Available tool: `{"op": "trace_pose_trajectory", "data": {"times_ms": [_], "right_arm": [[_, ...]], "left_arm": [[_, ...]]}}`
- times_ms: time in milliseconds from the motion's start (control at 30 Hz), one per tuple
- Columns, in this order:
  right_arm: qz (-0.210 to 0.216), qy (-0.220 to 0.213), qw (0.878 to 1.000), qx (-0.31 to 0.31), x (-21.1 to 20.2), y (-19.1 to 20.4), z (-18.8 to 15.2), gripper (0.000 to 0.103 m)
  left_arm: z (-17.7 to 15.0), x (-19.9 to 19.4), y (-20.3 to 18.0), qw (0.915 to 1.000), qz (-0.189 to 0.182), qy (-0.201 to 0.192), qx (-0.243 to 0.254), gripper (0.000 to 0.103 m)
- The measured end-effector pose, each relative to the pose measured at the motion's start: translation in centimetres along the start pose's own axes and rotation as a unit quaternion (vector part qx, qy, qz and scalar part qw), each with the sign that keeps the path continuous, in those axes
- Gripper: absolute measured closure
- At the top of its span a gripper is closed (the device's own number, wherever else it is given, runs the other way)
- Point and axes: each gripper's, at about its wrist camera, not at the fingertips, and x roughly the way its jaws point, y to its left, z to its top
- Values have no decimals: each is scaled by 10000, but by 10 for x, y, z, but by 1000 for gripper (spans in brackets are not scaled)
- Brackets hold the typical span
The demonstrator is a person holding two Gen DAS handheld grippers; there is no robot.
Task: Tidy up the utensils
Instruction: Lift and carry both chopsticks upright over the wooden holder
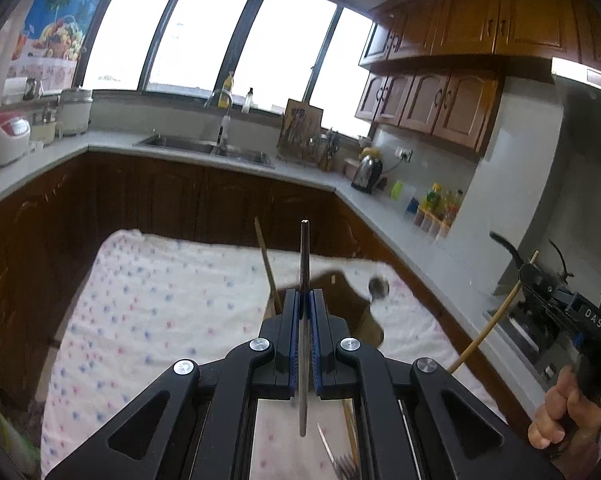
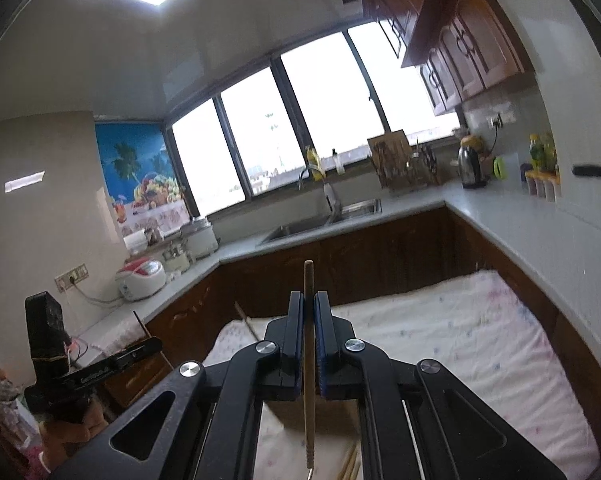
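Note:
My left gripper (image 1: pixel 304 294) is shut on a thin grey metal chopstick (image 1: pixel 304 252) that stands upright between the blue pads, above a table with a white dotted cloth (image 1: pixel 160 300). My right gripper (image 2: pixel 309 296) is shut on a wooden chopstick (image 2: pixel 308 276), also upright. The left wrist view shows the right gripper (image 1: pixel 522 270) at the far right with that pale chopstick (image 1: pixel 488 326) slanting down from it. The left gripper (image 2: pixel 154 344) shows at the left in the right wrist view. Another wooden chopstick (image 1: pixel 267 262) leans just beyond my left fingers, its lower end hidden.
A blurred dark brown holder (image 1: pixel 340 300) and a spoon (image 1: pixel 378 286) sit on the cloth ahead. More chopsticks and fork tines (image 1: pixel 342 466) lie under the left gripper. An L-shaped counter with a sink (image 1: pixel 204 146), a kettle (image 1: pixel 367 172) and rice cookers (image 1: pixel 4 138) surrounds the table.

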Motion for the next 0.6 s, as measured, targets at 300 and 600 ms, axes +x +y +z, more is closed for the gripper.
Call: {"op": "trace_pose_trajectory", "data": {"times_ms": [300, 600], "right_arm": [[-172, -488, 9982, -294, 44, 8, 32, 98], [-457, -95, 9986, -232, 105, -15, -12, 98]], "left_arm": [[38, 39, -3, 9989, 65, -450, 116, 100], [17, 117, 24, 9993, 154, -248, -245, 100]]}}
